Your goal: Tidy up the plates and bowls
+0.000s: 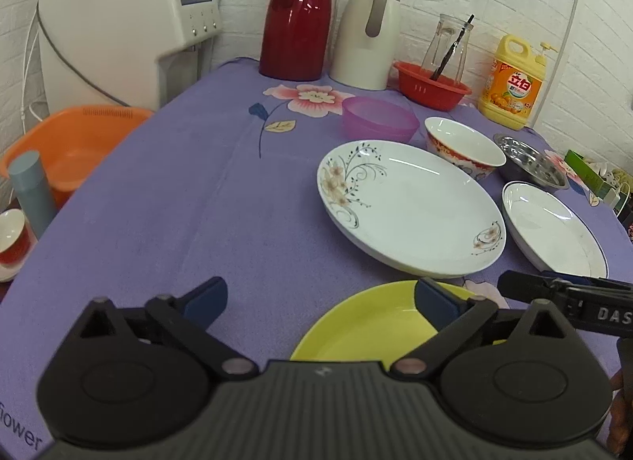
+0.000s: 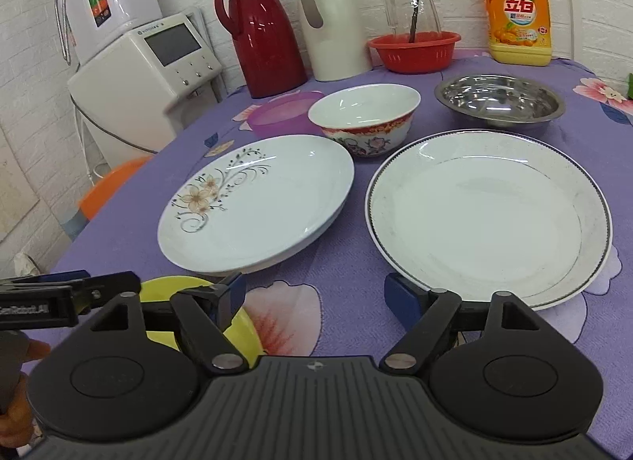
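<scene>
Left tongs (image 1: 322, 299) gape wide, empty, over the round yellow ceramic plate's (image 1: 368, 325) rim; right tongs (image 2: 316, 293) open, empty, beside the silver-rimmed white plate (image 2: 486, 218). Closing carelessly could tip either plate.

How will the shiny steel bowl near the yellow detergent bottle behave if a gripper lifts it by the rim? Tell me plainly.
The shiny steel bowl looks thin-walled, so probably light and stiff. Its polished surface may slip in the pads. The wide, low shape suggests it would slide on the purple tablecloth rather than tip.
</scene>
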A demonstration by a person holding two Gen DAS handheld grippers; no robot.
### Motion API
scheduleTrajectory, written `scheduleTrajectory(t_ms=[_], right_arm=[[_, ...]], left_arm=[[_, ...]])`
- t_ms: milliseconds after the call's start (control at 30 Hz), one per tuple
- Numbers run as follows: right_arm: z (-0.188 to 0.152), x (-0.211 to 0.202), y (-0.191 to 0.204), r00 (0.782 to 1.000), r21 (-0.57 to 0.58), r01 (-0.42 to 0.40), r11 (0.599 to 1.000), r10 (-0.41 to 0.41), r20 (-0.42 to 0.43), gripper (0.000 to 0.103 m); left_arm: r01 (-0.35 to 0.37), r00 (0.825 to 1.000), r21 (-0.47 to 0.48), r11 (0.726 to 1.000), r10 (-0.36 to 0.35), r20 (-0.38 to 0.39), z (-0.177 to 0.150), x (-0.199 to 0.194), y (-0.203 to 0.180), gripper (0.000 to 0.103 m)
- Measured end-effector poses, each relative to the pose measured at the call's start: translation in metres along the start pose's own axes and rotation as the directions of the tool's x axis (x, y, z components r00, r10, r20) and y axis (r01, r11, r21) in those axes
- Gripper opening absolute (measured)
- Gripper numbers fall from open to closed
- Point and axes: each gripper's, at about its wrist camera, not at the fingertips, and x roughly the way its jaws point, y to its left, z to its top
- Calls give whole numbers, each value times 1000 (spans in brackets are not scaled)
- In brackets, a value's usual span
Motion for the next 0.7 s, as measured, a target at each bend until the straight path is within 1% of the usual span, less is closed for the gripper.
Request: scheduleTrajectory(t_ms=[33,67,133,200,300,367,467,567,600,700], right_arm=[[4,-4,2,999,-13,-31,999,32,19,103],[11,-7,5,998,-34,-38,999,39,43,103],[26,-7,11,995,-110,-17,994,28,96,103],[42,5,12,993,-163,15,987,4,119,103],[62,34,4,996,-184,4,983,12,85,103],[68,54,0,998,-192,-3,981,14,54,103],[70,78,-2,1000,-190,-19,982,20,5,103],[64,93,-3,998,-175,-47,983,41,-39,103],[62,94,-3,998,-185,-56,981,50,-35,103],[56,92,1,999,-212,-41,976,39,-14,103]], left_arm=[[1,1000,4,1000,-1,6,5,2,1,99],[4,1000,5,1000,-4,13,11,4,2,99],[12,1000,7,1000,-12,23,26,10,5,99],[8,1000,8,1000,-8,28,39,21,9,99],[-4,1000,6,1000,4,2,54,45,12,99],[-10,1000,-4,1000,10,-20,62,63,14,99],[-9,999,-8,1000,9,-36,71,83,14,99],[10,1000,-3,1000,-10,-28,77,93,13,99],[20,1000,-6,1000,-20,-23,77,95,14,99],[57,998,-40,998,-58,-23,75,101,19,100]])
